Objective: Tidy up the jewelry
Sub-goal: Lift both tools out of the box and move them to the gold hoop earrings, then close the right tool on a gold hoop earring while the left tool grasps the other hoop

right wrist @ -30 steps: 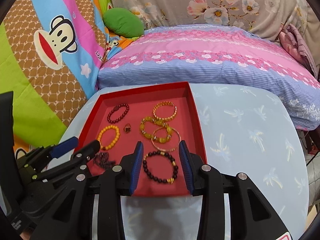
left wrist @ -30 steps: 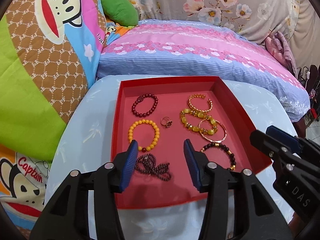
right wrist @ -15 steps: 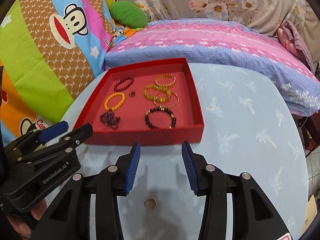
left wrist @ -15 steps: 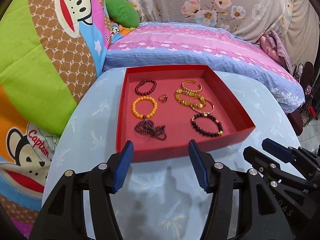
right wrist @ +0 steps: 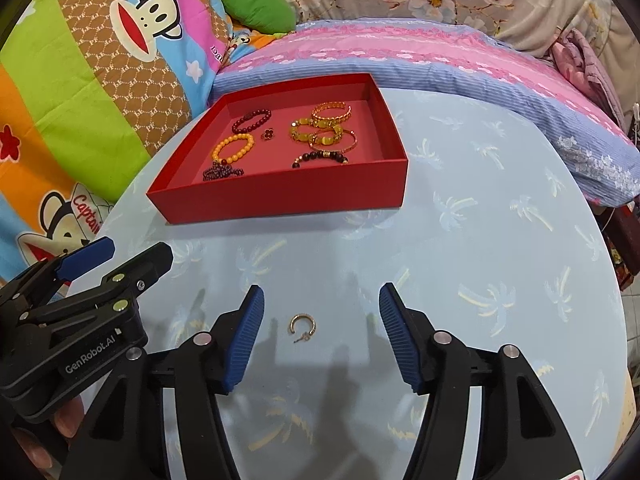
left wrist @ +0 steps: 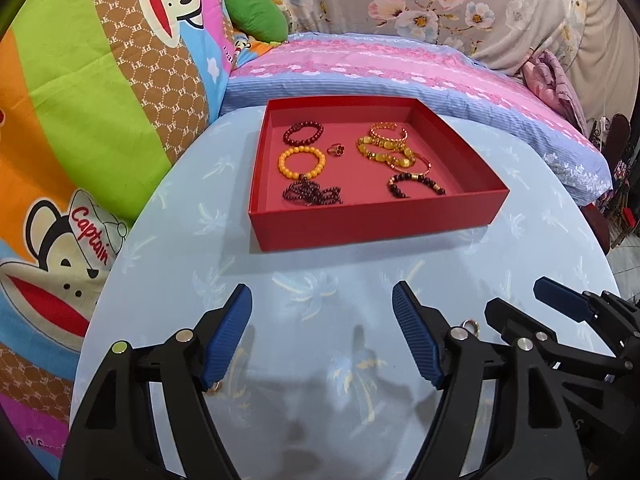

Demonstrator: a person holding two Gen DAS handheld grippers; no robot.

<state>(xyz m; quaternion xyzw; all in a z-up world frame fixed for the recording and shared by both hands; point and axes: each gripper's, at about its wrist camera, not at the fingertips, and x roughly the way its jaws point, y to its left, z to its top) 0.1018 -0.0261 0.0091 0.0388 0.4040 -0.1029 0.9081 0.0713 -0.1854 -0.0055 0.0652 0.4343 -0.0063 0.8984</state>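
A red tray [left wrist: 360, 224] [right wrist: 280, 196] sits at the far side of the round table and holds several bead bracelets, gold bangles and a small ring. A gold hoop earring [right wrist: 302, 325] lies on the tablecloth between the fingers of my right gripper [right wrist: 320, 332], whose jaws are opening and touch nothing. My left gripper [left wrist: 322, 332] hovers over bare cloth with its jaws opening too and nothing between them. A small gold piece [left wrist: 214, 388] peeks out beneath its left pad. The hoop earring [left wrist: 471, 326] also shows beside its right finger.
The table wears a pale blue palm-print cloth [right wrist: 480, 240]. Cartoon monkey bedding [left wrist: 80, 120] crowds the left side and a pink and blue striped pillow [left wrist: 400, 64] lies behind the tray. Each gripper appears at the edge of the other's view.
Both grippers have drawn back from over the tray toward the near part of the table. Their jaws have widened. The hoop earring has come into view between the right gripper's fingers.
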